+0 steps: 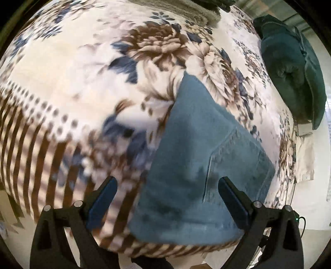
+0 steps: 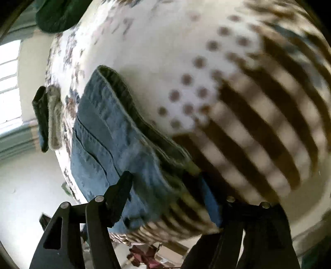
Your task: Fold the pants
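Blue jeans (image 1: 198, 157) lie folded on a floral and striped blanket (image 1: 68, 68), near its front edge, with a back pocket showing. My left gripper (image 1: 167, 190) is open above the jeans' near end and holds nothing. In the right wrist view the jeans (image 2: 107, 142) lie folded in layers, their edge toward the blanket's (image 2: 165, 41) middle. My right gripper (image 2: 167, 190) is open over the jeans' near corner and is empty. Both views are blurred by motion.
Dark green cushions (image 1: 293, 68) sit at the far right of the bed, and one shows in the right wrist view (image 2: 55, 14). Folded grey and dark clothes (image 2: 48, 118) lie at the bed's left edge. A window (image 2: 9, 80) and pale floor (image 2: 26, 186) lie beyond the bed.
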A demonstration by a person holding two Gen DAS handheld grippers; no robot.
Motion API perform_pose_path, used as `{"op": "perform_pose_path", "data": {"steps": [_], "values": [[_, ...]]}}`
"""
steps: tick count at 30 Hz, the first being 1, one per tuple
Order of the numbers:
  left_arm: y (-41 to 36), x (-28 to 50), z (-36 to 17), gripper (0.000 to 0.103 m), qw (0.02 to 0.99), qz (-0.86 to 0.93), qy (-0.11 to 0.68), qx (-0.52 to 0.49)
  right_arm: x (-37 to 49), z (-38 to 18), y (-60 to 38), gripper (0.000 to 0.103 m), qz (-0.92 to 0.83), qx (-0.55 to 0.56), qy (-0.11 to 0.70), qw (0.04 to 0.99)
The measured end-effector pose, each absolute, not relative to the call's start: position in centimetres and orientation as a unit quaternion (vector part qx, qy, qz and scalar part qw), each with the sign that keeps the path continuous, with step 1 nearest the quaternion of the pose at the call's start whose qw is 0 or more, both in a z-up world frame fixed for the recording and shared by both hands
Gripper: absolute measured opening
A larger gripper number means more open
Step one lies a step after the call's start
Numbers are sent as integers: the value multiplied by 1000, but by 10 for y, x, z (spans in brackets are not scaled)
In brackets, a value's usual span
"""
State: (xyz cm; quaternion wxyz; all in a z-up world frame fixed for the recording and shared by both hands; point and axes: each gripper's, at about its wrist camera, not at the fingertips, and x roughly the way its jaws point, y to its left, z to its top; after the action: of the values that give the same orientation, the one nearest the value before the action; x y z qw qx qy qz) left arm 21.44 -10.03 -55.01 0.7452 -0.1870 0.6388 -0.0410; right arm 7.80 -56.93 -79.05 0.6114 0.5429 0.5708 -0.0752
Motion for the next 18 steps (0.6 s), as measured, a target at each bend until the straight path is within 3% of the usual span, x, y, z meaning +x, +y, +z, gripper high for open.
{"op": "perform_pose_path", "data": {"steps": [4,8,11,13,15,18], "values": [[-108,244,-553,101,753,-46,632,-174,98,-777,-563,36,-74,471,575,665],[-112,267,-560,101,751,-56,637,-164,98,-762,-565,31,-95,407,572,706],[-115,283,-574,101,740,-63,649,-164,88,-779,-576,51,-82,490,567,657],[-114,285,-580,99,730,-75,656,-179,75,-773,-579,73,-77,524,545,650],[-111,277,-580,99,728,-89,653,-188,57,-768,-576,79,-58,561,519,642],[-107,256,-587,99,719,-104,656,-204,44,-777,-556,81,-26,593,519,616]]}}
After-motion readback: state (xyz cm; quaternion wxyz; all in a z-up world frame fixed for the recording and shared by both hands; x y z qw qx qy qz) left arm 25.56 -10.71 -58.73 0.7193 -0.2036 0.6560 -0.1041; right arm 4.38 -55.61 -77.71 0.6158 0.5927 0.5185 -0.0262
